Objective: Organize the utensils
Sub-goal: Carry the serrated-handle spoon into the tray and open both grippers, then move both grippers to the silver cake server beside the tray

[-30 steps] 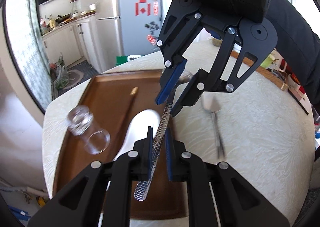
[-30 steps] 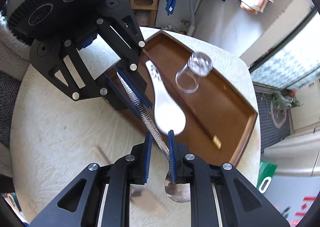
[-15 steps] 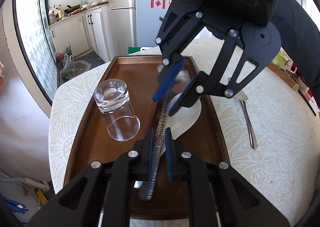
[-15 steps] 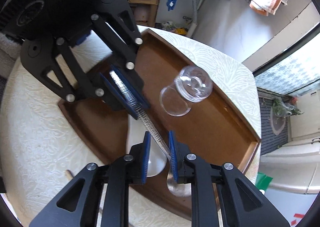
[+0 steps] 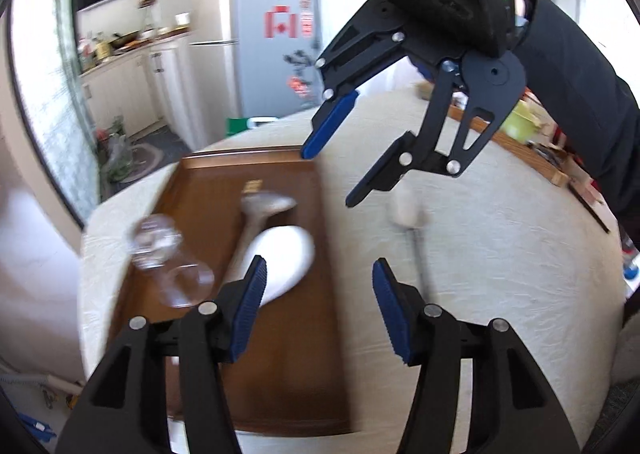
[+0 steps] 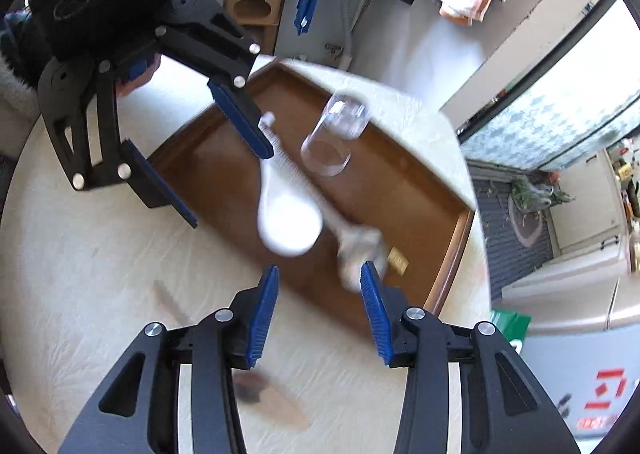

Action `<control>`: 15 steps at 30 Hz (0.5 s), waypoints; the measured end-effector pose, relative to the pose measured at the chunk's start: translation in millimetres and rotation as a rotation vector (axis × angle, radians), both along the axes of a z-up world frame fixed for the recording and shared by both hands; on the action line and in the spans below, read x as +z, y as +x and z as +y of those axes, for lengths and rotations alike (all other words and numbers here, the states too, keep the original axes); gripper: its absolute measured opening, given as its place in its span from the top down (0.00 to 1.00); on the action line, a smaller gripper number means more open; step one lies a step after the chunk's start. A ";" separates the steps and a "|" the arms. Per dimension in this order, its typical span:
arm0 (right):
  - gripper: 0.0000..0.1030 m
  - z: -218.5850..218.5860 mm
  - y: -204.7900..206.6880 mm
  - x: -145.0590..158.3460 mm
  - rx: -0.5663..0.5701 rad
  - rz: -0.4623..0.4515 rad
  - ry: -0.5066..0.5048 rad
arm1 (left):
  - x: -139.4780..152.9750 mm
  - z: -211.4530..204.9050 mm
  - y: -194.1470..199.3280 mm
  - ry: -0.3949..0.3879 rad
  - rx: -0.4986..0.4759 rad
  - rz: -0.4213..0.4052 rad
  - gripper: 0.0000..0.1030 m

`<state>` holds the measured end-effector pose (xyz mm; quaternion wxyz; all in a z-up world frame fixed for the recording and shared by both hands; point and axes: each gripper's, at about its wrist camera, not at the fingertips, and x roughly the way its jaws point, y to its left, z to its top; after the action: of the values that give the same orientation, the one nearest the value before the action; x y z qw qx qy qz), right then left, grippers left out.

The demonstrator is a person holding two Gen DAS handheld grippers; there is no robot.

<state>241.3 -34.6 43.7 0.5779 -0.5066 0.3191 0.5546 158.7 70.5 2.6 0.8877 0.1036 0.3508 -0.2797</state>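
A metal spoon lies in the brown wooden tray, next to a white ceramic spoon. Both show in the right wrist view, the metal spoon and the white spoon. My left gripper is open and empty above the tray's right rim. My right gripper is open and empty above the tray's edge; it also shows in the left wrist view. Another metal spoon lies on the tablecloth right of the tray.
A clear glass lies on its side in the tray, also in the right wrist view. A small gold piece lies at the tray's far end. A wooden board with clutter edges the table at the right.
Both grippers have opened and let go of the metal spoon, which now lies in the tray. Both have drawn back from it towards the tray's rim.
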 end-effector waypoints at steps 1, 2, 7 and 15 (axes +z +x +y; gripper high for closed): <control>0.58 -6.9 -3.7 -3.4 -0.001 0.004 -0.019 | -1.7 -8.1 -2.5 -0.002 -0.019 0.008 0.43; 0.58 -16.7 -8.3 -9.9 -0.001 0.014 -0.044 | -4.2 -17.5 -4.1 -0.004 -0.040 0.019 0.43; 0.56 -46.4 -15.4 -32.1 -0.016 0.033 -0.115 | -27.9 -58.8 -7.9 0.012 -0.103 0.068 0.43; 0.37 -55.8 -9.9 -40.7 -0.009 0.076 -0.050 | -43.4 -88.8 5.5 0.026 -0.104 0.105 0.43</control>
<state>231.4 -90.4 3.0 0.5549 -0.4981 0.3569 0.5626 164.2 -18.2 -40.8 0.8508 0.1184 0.3947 -0.3259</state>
